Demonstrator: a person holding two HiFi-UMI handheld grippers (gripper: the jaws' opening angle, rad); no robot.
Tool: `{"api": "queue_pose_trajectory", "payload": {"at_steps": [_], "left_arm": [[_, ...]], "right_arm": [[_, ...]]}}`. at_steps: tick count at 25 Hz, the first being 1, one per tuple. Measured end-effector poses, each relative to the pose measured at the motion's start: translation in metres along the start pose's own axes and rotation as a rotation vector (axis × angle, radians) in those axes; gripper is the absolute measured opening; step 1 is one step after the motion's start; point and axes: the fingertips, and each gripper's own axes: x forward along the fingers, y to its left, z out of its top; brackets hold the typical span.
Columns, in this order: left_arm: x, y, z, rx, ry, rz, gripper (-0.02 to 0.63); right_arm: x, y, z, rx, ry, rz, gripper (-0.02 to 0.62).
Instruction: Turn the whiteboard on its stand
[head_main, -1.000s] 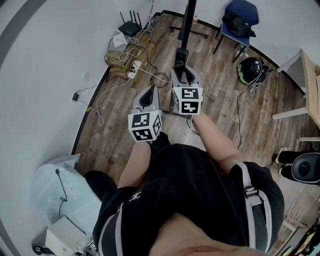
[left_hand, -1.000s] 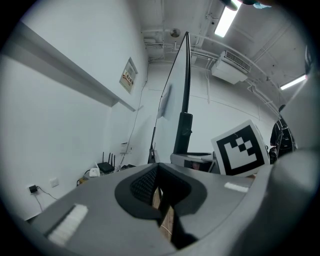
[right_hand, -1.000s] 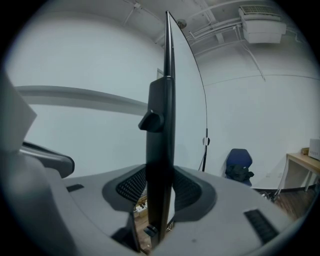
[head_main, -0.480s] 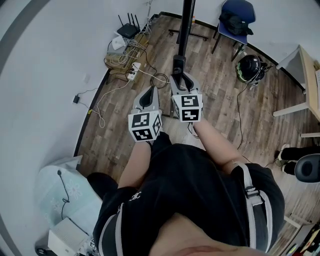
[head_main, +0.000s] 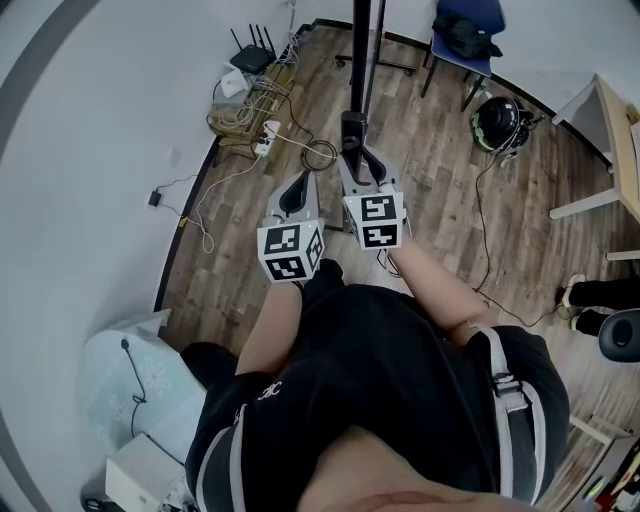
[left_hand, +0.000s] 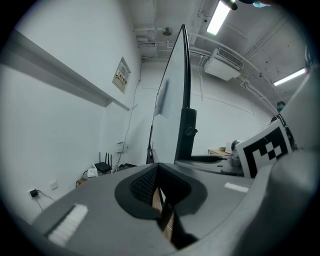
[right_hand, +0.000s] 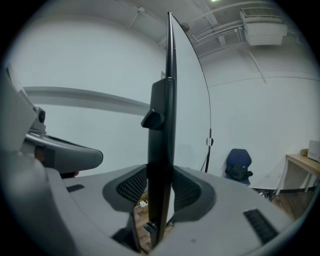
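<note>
While the whiteboard (right_hand: 192, 100) stands upright and edge-on on its stand (head_main: 378, 66) over the wood floor (head_main: 440, 200), the right gripper (head_main: 354, 152) fingers, just closed further, clamp its black side frame. The left gripper (head_main: 302, 180) fingers are together and empty, just beside.

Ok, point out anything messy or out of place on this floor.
A tangle of cables and a power strip sprawls loose by the wall near the router; a helmet lies on the floor near the blue chair.
</note>
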Motion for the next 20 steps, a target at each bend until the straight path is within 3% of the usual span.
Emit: {"api": "queue_pose_trajectory", "payload": {"at_steps": [10, 16, 20], "left_arm": [[-0.016, -0.027, -0.018, -0.003, 0.008, -0.035, 0.009], [-0.021, -0.032, -0.016, 0.0, -0.016, -0.046, 0.009], [-0.02, -0.041, -0.008, 0.009, -0.038, -0.06, 0.009]], "right_arm": [[-0.035, 0.009, -0.012, -0.029, 0.006, -0.006, 0.15], [-0.069, 0.003, -0.02, 0.013, -0.056, 0.044, 0.074], [-0.094, -0.019, 0.002, 0.023, -0.154, -0.005, 0.018]]}}
